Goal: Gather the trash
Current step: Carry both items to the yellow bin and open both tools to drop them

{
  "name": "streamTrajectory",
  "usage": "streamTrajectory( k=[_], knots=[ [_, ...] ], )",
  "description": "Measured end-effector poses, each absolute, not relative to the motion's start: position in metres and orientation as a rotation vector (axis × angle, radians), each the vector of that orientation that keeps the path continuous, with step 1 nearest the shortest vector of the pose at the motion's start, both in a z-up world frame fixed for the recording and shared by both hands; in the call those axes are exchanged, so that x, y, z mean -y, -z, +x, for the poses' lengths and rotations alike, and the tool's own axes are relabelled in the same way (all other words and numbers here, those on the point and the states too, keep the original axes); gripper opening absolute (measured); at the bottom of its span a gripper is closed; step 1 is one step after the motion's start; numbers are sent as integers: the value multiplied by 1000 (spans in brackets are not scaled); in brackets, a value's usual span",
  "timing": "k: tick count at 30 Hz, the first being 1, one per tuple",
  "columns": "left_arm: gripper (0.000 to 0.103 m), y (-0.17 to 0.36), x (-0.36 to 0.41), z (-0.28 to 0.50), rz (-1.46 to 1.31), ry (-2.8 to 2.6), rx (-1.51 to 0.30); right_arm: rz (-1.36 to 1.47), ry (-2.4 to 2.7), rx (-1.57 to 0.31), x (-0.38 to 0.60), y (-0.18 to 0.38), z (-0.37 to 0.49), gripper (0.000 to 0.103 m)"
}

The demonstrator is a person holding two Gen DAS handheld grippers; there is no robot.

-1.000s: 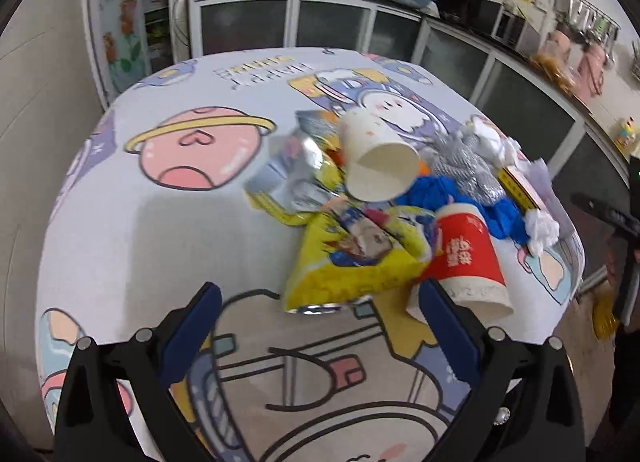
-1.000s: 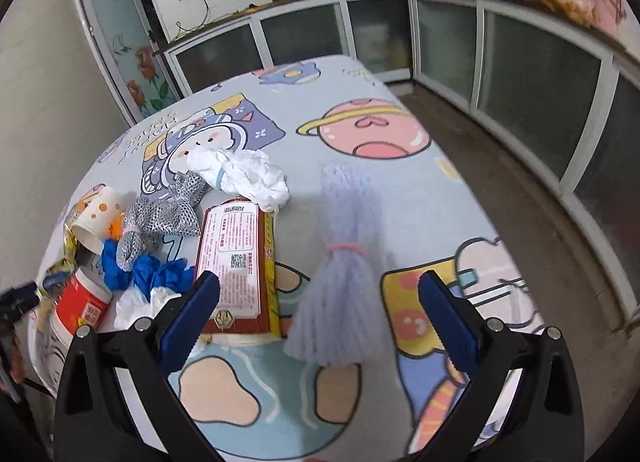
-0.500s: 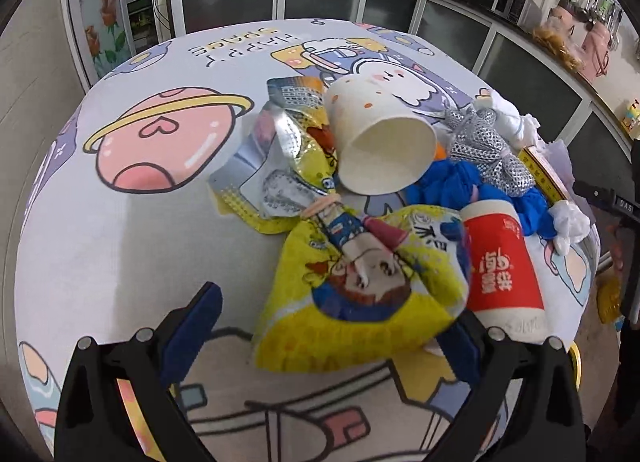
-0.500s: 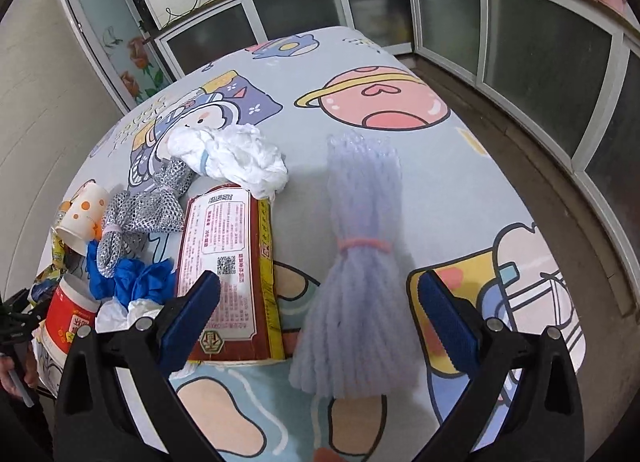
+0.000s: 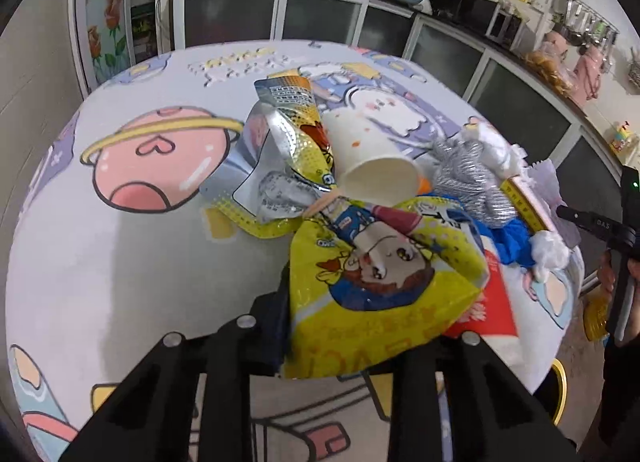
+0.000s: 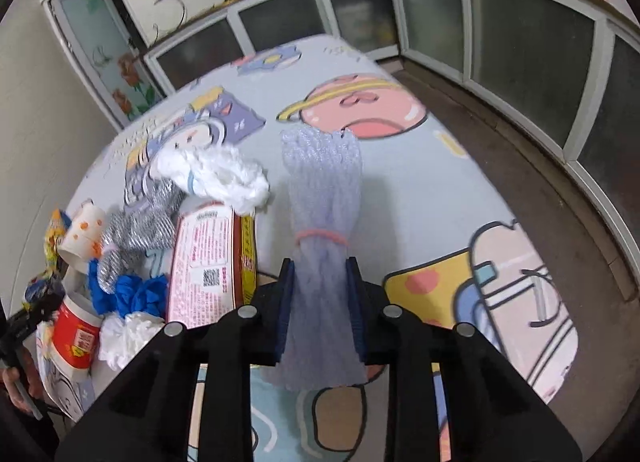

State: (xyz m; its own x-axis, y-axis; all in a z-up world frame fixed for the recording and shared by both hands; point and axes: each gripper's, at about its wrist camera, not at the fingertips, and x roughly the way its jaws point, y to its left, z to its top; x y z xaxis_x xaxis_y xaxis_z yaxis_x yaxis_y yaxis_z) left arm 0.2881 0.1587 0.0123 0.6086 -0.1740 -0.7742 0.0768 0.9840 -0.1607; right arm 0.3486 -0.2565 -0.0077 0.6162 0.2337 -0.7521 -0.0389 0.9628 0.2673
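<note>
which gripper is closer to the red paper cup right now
Left. The left gripper is closing on the yellow snack bag lying right against the red paper cup. The right gripper is closing around the lavender foam net bundle, well across the pile.

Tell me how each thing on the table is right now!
Yellow snack bag: crumpled, left tongs closing on it.
Purple foam net: bundled with a pink band, right tongs closing on it.
White paper cup: tipped over.
Red paper cup: lying down.
Tissue: crumpled.
</note>
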Motion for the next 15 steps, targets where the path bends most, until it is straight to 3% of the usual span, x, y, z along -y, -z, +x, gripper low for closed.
streamTrajectory(
  k=[7, 15],
  knots=[
    [25, -46, -160, 253, -104, 162, -814, 267, -155, -816, 277, -21, 320, 24],
    [26, -62, -66, 224, -43, 401, -785, 281, -109, -752, 318, -32, 235, 24]
  ],
)
